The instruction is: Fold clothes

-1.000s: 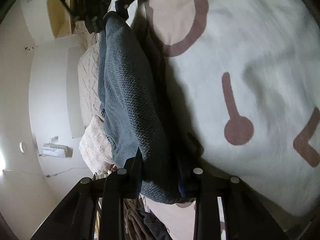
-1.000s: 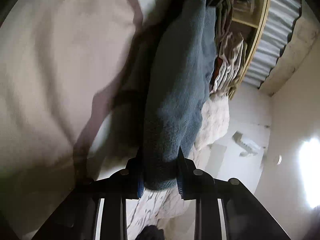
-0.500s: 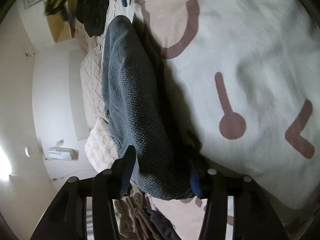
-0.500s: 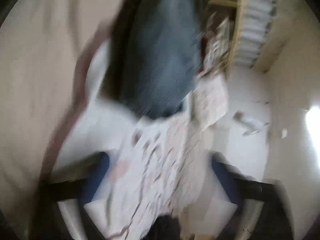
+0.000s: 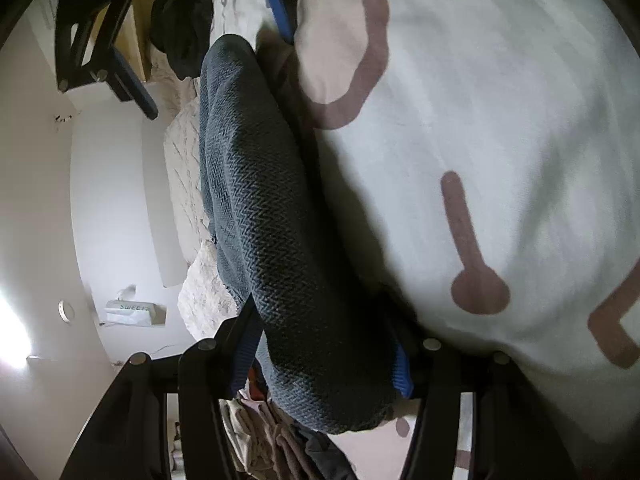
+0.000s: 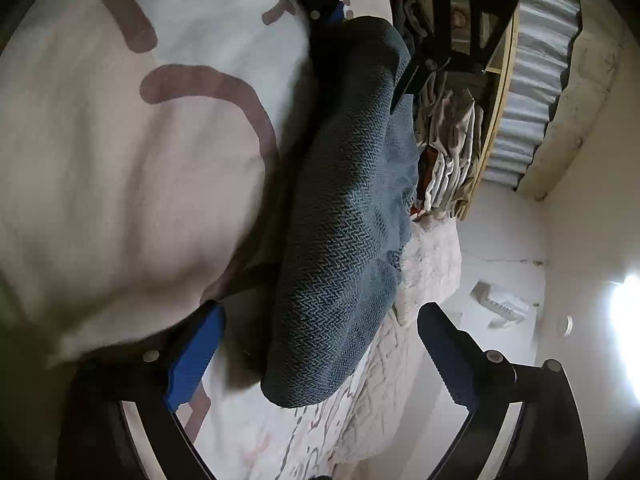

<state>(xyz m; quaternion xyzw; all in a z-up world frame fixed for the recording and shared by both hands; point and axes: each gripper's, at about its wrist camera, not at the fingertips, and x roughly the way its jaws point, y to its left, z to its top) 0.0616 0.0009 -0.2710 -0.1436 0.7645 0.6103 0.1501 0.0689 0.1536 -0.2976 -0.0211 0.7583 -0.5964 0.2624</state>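
A folded blue-grey knit garment [image 5: 264,216] lies as a long roll on a white bedspread [image 5: 500,100] with brown shapes. My left gripper [image 5: 324,356] has its blue-padded fingers spread around the near end of the roll; the cloth fills the gap. In the right wrist view the same garment [image 6: 344,220] lies between my right gripper's fingers, and my right gripper [image 6: 316,344] is wide open, pads clear of the cloth. The right gripper also shows at the top of the left wrist view [image 5: 200,40], and the left gripper at the top of the right wrist view [image 6: 368,40].
A cream quilted blanket [image 6: 428,272] lies bunched beside the garment. A wooden shelf with stacked clothes [image 6: 452,152] stands beyond it. A tissue box [image 5: 132,312] sits on the pale floor. More folded clothes [image 5: 280,432] lie near the left gripper.
My right gripper has let go of the garment's end and opened wide. My left gripper's fingers have spread apart around the other end. The garment now rests on the bed.
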